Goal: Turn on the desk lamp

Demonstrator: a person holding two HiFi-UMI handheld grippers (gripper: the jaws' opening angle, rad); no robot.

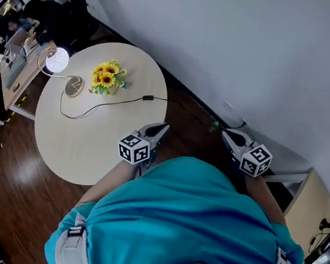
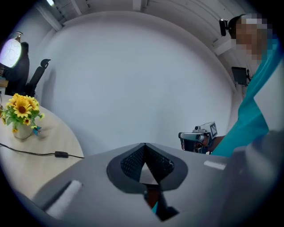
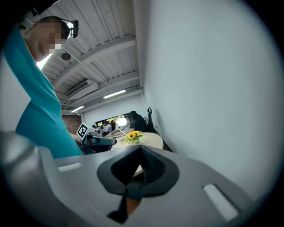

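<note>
Head view: one lamp (image 1: 57, 60), left tongs (image 1: 164, 127), right tongs (image 1: 225, 133).

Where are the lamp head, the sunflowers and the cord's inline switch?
lamp head (image 1: 57, 60), head view, middle of the glowing disc.
sunflowers (image 1: 106, 77), head view, yellow blooms.
inline switch (image 1: 148, 98), head view, its black body.

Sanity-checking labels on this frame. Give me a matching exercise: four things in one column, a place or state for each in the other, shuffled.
Things
1. lamp head
2. sunflowers
3. cord switch
4. right claw

Places or states
A. shut, off the table, over the floor
B. on the black cord, near the table's right edge in the head view
C. bright white, at the table's far-left edge
D. yellow, beside the lamp base

Pairs: 1-C, 2-D, 3-B, 4-A
</note>
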